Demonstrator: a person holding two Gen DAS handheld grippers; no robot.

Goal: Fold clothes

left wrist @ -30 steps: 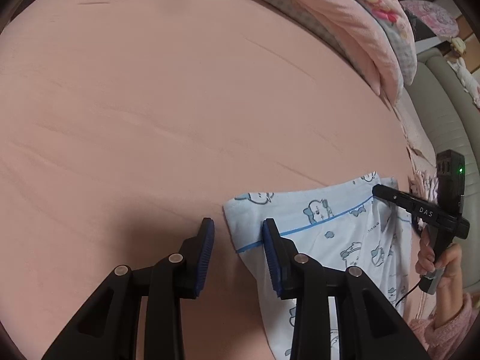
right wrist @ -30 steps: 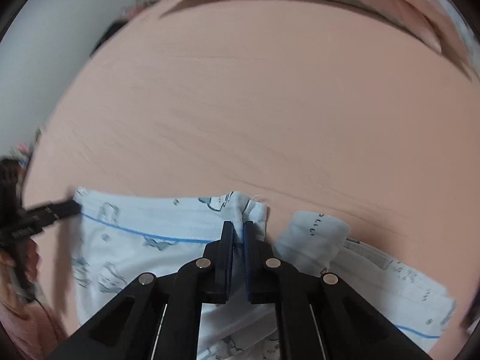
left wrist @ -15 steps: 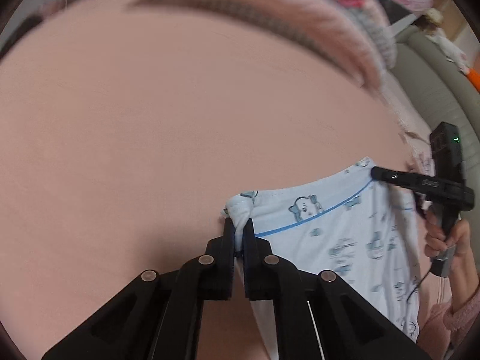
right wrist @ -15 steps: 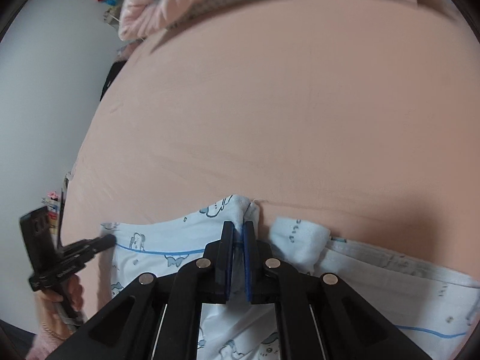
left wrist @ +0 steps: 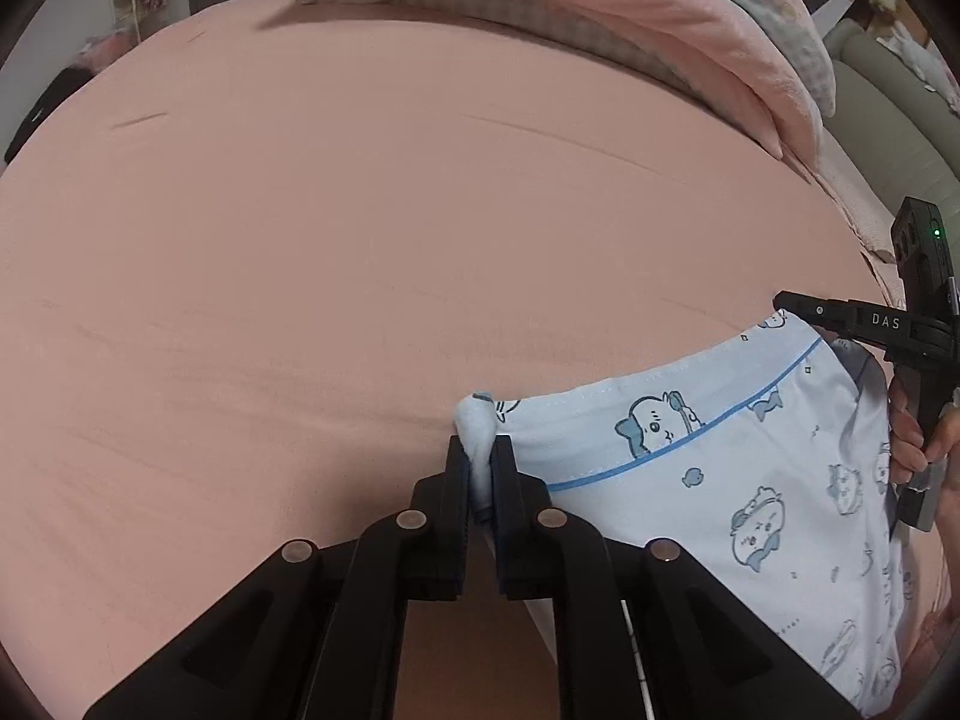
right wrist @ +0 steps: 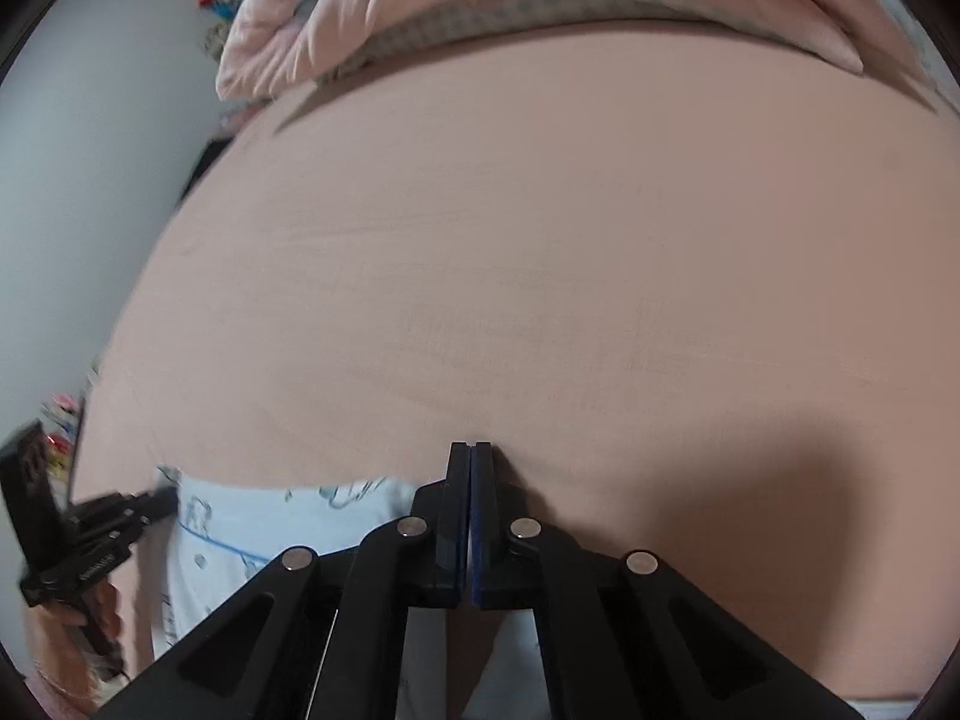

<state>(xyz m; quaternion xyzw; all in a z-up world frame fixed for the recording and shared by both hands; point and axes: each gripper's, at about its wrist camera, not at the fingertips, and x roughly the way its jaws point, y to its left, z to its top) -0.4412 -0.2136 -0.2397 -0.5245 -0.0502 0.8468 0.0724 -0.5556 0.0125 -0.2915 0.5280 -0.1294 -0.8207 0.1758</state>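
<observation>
A light blue pyjama garment [left wrist: 720, 468] with cartoon prints and a blue piping line hangs stretched above the pink bedsheet [left wrist: 360, 276]. My left gripper [left wrist: 478, 456] is shut on its left corner, cloth bunched between the pads. My right gripper [left wrist: 786, 303] holds the other top corner in the left wrist view. In the right wrist view the right gripper [right wrist: 471, 468] is shut; the garment [right wrist: 258, 528] hangs to its left and below, and the cloth between the pads is hidden. The left gripper [right wrist: 162, 501] shows at that view's left edge.
A folded pink quilt with a checked underside [left wrist: 600, 18] lies along the far edge of the bed. A grey-green sofa [left wrist: 888, 102] stands at the far right. A white wall [right wrist: 78, 150] borders the bed on the left.
My left gripper closed on the garment's corner. Both grippers have lifted the garment off the sheet and it now hangs taut between them. The right view has tilted up.
</observation>
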